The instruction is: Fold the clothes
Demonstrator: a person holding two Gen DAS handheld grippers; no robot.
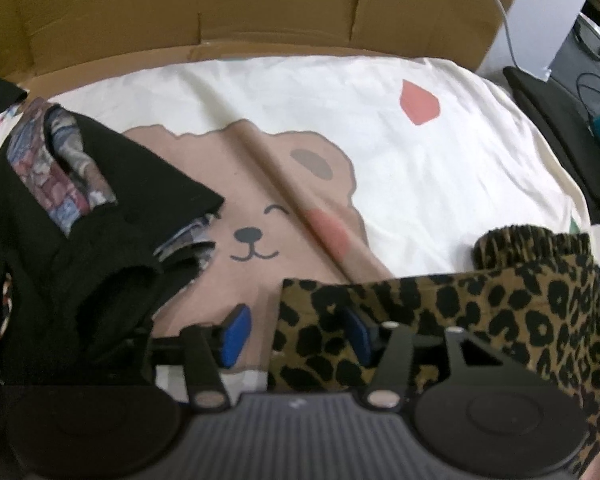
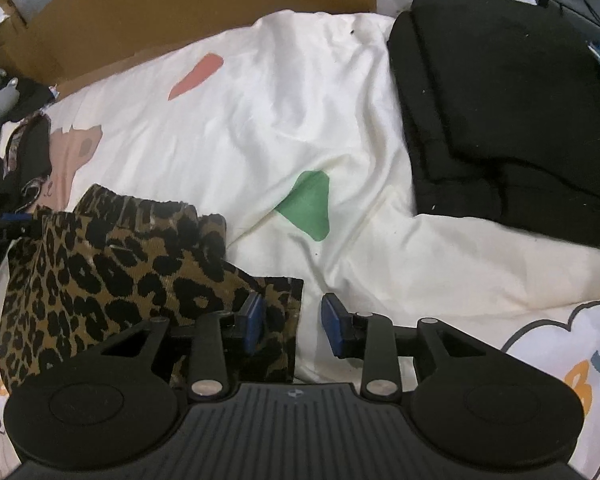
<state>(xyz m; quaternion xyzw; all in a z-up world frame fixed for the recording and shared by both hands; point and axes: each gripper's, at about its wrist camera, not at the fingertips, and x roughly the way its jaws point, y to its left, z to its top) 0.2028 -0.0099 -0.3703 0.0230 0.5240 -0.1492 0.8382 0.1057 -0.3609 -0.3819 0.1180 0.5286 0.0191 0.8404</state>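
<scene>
left gripper (image 1: 296, 338): jaws apart astride the left edge of the leopard-print garment (image 1: 460, 320), nothing pinched; set to take that edge | right gripper (image 2: 294, 328): equally wide astride its right edge (image 2: 288, 320); garment lies bunched on the bed cover (image 2: 260, 120), between both | folded black pile (image 2: 500, 120) parked aside, keeping room for folding

Cream bedsheet (image 1: 440, 184) with bear print (image 1: 268, 216), cardboard sheet (image 1: 228, 4) behind, cables (image 1: 596, 80) at right edge
</scene>
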